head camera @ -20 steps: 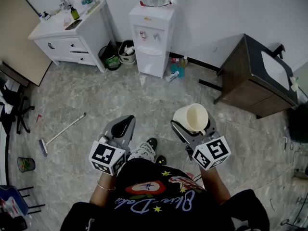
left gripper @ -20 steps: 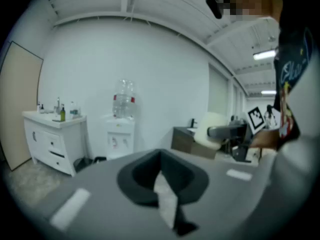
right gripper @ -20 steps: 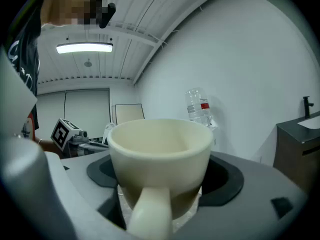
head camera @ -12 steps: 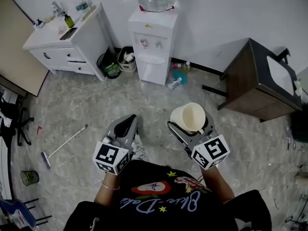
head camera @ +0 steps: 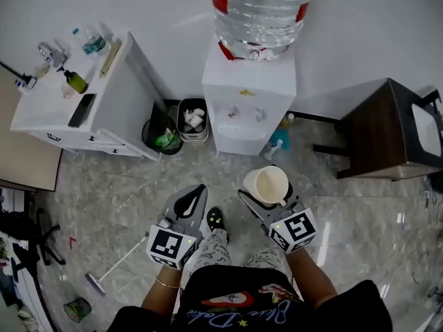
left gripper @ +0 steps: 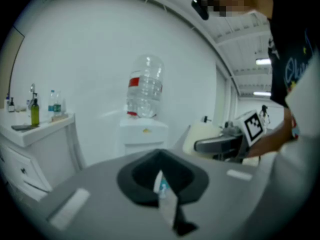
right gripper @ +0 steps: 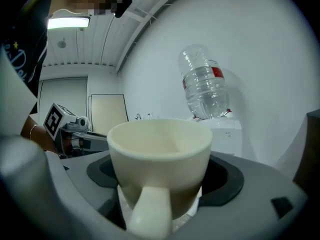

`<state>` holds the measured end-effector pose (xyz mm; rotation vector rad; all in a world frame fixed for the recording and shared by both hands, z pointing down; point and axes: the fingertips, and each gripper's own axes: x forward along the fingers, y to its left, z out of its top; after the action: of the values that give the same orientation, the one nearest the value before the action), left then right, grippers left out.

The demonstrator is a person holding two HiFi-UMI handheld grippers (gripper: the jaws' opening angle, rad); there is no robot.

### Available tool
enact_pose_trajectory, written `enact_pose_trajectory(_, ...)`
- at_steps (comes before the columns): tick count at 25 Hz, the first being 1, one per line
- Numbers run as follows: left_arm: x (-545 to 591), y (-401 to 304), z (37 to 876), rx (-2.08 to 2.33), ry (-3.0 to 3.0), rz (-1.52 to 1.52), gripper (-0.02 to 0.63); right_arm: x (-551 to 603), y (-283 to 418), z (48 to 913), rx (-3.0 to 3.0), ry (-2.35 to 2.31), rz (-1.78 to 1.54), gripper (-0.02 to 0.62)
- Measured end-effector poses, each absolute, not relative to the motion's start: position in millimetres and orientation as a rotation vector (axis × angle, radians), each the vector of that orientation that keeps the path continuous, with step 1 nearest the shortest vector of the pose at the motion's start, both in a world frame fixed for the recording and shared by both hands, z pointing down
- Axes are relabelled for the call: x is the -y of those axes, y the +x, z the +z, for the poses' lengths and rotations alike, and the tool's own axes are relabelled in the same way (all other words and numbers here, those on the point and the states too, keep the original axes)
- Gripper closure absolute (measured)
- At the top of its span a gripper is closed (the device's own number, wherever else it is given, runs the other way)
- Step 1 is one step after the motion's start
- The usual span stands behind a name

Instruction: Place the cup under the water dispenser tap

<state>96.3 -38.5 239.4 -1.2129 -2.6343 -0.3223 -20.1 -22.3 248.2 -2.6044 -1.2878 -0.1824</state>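
A cream cup point(head camera: 266, 185) point(right gripper: 161, 160) stands upright between the jaws of my right gripper point(head camera: 265, 196), which is shut on it, handle toward the camera. The white water dispenser point(head camera: 249, 109) point(right gripper: 220, 125) with a clear bottle point(head camera: 258, 9) on top stands against the wall just ahead; its two taps point(head camera: 246, 113) face me. My left gripper point(head camera: 188, 203) point(left gripper: 161, 181) is held level beside the right one, jaws shut and empty. The cup is short of the dispenser, over the floor.
A white cabinet point(head camera: 76, 113) with bottles and a phone stands left of the dispenser. Two bins point(head camera: 176, 125) sit between them. A dark wooden cabinet point(head camera: 391, 133) stands at the right. A broom point(head camera: 114, 267) lies on the marble floor at the lower left.
The person has walked toward the dispenser, which now looms much closer and larger. Both grippers kept their pose, the cup still in the right one.
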Motion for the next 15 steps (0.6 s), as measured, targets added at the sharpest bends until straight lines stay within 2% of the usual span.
enact_pose_trajectory(6, -54.3, 116.0, 304.5, 2.622, -1.21, -0.381, 0.618, -98.3, 16.9, 337.0, 1.343, -2.593, -0.307, 0.167)
enact_pose_trajectory(10, -88.0, 109.7, 369.5, 2.573, -1.223, -0.363, 0.618, -161.8, 14.8, 430.0, 1.408, -2.534, -0.377, 0.167)
enact_pose_trajectory(15, -100.1, 110.4, 442.1, 2.524, -1.244, -0.537, 0.618, -202.3, 9.8, 541.2, 1.482, -2.404, -0.456, 0.167)
